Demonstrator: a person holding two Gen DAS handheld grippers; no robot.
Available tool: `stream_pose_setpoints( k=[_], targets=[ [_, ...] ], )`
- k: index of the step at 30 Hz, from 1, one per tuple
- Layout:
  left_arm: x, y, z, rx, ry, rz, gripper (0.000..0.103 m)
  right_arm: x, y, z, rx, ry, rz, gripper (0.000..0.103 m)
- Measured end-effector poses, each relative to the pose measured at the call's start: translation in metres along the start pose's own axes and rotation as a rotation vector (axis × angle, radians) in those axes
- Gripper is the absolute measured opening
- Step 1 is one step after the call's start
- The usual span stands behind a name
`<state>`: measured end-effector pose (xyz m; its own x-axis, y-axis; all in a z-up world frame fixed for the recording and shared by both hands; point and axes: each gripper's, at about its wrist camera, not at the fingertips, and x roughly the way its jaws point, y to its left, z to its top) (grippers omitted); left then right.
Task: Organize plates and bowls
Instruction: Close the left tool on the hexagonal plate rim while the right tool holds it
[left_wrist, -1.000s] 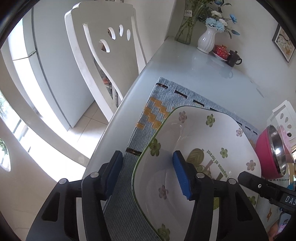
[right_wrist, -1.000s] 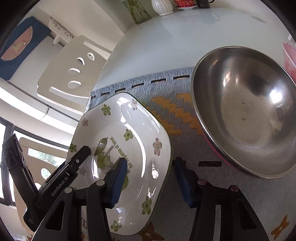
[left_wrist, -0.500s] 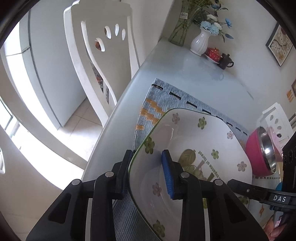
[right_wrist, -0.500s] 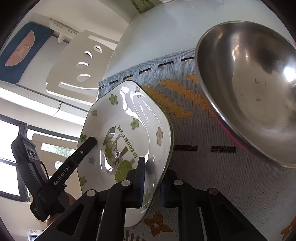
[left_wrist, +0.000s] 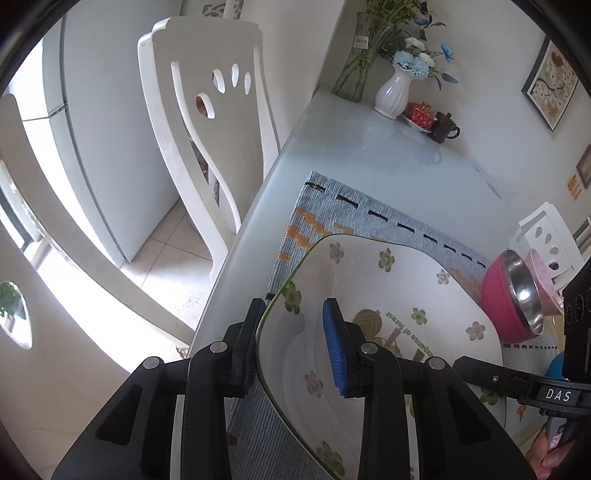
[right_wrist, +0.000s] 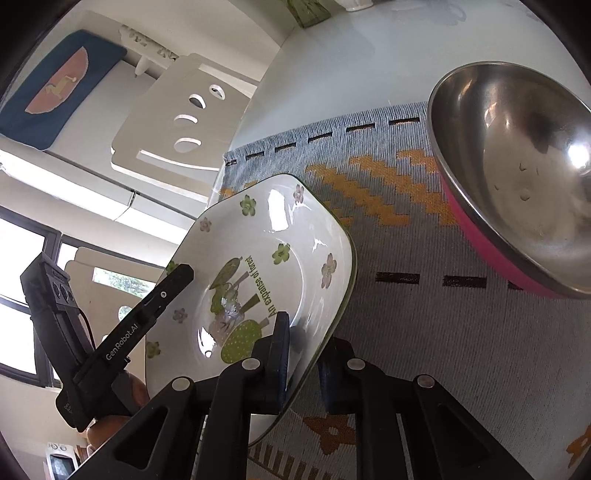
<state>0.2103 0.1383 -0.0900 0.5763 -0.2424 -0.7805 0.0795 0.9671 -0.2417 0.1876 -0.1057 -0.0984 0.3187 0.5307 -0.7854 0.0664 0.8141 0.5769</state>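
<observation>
Right gripper (right_wrist: 301, 354) pinches the flowered plate's (right_wrist: 258, 258) rim; it holds nothing.

the plate (left_wrist: 388, 317) is tilted above the mat (left_wrist: 332, 218), which lies on the table (left_wrist: 369, 155). the left gripper (left_wrist: 291, 343) straddles one edge of the plate, the right gripper (right_wrist: 303, 354) the opposite edge. the bowl (right_wrist: 517, 177) sits on the mat beside the plate. a vase (left_wrist: 393, 92) stands at the table's far end, a chair (left_wrist: 207, 122) beside the table.
</observation>
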Motion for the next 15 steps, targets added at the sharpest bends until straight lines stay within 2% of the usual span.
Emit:
stream_pose_setpoints(
  k=[7, 15],
  targets=[
    [-0.019, -0.014, -0.004, 0.026, -0.018, -0.002, 0.028, -0.019, 0.002, -0.013, -0.007, -0.015, 0.014, 0.014],
    [-0.058, -0.039, -0.028, 0.053, -0.056, 0.022, 0.028, -0.058, -0.002, -0.042, -0.028, -0.053, 0.044, 0.014]
  ],
)
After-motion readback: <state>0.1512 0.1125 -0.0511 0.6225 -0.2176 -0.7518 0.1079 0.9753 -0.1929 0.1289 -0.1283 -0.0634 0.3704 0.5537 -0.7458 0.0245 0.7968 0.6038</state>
